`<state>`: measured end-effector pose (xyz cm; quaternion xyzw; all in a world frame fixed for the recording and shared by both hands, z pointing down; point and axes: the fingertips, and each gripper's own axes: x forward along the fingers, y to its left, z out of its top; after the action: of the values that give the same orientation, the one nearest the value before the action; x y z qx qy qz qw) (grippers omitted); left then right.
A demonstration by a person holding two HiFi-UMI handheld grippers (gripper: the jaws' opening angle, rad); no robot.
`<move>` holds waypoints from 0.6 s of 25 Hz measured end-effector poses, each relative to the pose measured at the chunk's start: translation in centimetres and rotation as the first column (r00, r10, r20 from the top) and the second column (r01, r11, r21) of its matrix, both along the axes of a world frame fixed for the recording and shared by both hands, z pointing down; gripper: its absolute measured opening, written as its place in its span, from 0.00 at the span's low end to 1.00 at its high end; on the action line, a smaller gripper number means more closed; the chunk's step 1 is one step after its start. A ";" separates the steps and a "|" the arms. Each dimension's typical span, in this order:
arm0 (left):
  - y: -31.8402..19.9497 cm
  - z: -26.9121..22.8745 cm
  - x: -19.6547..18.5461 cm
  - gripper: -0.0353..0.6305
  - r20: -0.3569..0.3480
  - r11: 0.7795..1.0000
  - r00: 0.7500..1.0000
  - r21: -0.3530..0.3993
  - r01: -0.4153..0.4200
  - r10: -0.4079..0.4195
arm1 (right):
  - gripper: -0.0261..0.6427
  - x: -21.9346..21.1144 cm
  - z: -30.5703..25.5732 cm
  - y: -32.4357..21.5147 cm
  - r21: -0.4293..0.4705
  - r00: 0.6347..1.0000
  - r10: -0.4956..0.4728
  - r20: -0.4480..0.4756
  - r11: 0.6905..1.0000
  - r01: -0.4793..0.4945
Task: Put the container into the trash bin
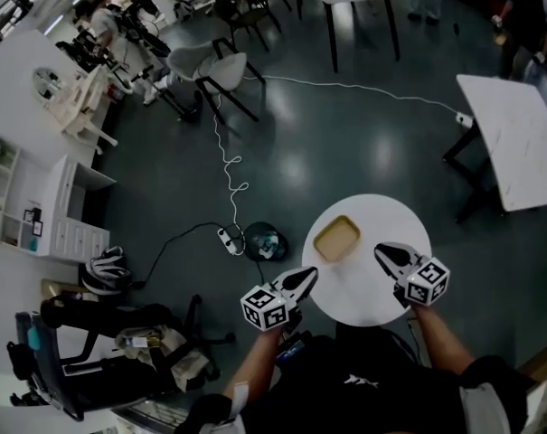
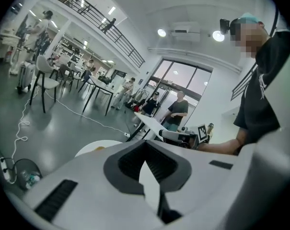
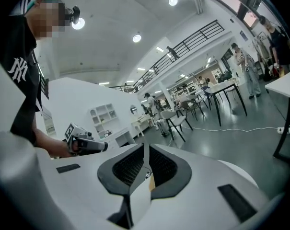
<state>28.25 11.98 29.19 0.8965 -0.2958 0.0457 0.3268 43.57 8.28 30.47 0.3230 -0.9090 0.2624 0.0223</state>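
A shallow tan container (image 1: 336,239) lies on the round white table (image 1: 372,297), towards its far left side. The trash bin (image 1: 264,243), dark, round and holding some rubbish, stands on the floor just left of the table. My left gripper (image 1: 308,275) hovers at the table's near left edge, jaws shut and empty, a short way from the container. My right gripper (image 1: 381,250) is over the table to the right of the container, also shut on nothing. In the left gripper view the bin (image 2: 23,172) shows at the lower left. A sliver of the container (image 3: 151,182) shows past the right gripper (image 3: 145,151).
A power strip (image 1: 226,239) and a white cable trail across the floor beside the bin. An office chair with bags (image 1: 92,351) stands at the lower left, a marble-topped table (image 1: 517,147) to the right. Chairs, desks and standing people fill the far room.
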 end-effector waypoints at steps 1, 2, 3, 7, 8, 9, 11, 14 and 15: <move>-0.8 0.4 -0.1 0.06 0.001 1.000 1.000 -0.012 0.015 -0.015 | 0.10 0.2 0.4 -0.8 -0.008 1.000 -0.004 -0.006 1.000 0.004; -1.6 0.7 -0.2 0.06 0.004 0.999 1.000 -0.021 0.031 -0.030 | 0.10 0.2 0.9 -1.6 -0.015 1.000 -0.011 -0.013 1.000 0.010; -2.3 1.1 -0.4 0.06 0.007 0.999 0.999 -0.029 0.044 -0.044 | 0.10 0.2 1.3 -2.3 -0.021 1.000 -0.020 -0.018 1.000 0.019; -4.3 3.1 -0.8 0.06 0.009 0.994 0.997 -0.076 0.083 -0.083 | 0.10 -0.4 3.1 -4.8 -0.046 0.998 -0.050 -0.036 0.998 0.049; -4.7 3.8 -0.8 0.06 0.007 0.992 0.996 -0.092 0.090 -0.090 | 0.10 -0.5 3.7 -5.3 -0.053 0.997 -0.058 -0.046 0.997 0.055; -5.0 4.5 -0.8 0.06 0.004 0.990 0.995 -0.106 0.097 -0.097 | 0.10 -0.7 4.4 -5.8 -0.062 0.996 -0.065 -0.056 0.996 0.061; -5.6 5.8 -0.9 0.06 -0.003 0.985 0.994 -0.133 0.111 -0.113 | 0.11 -1.1 5.6 -6.6 -0.081 0.994 -0.078 -0.078 0.994 0.072; -5.9 7.6 -1.1 0.06 -0.012 0.975 0.991 -0.180 0.132 -0.137 | 0.13 -1.4 7.2 -7.3 -0.117 0.989 -0.091 -0.116 0.990 0.077; -5.8 8.5 -1.1 0.06 -0.015 0.969 0.989 -0.203 0.141 -0.147 | 0.17 -1.4 7.8 -7.5 -0.135 0.987 -0.094 -0.129 0.988 0.076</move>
<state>27.11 6.18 37.67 0.8355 -0.3489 0.0384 0.4227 42.16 0.74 38.28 0.2987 -0.8995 0.2971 0.1156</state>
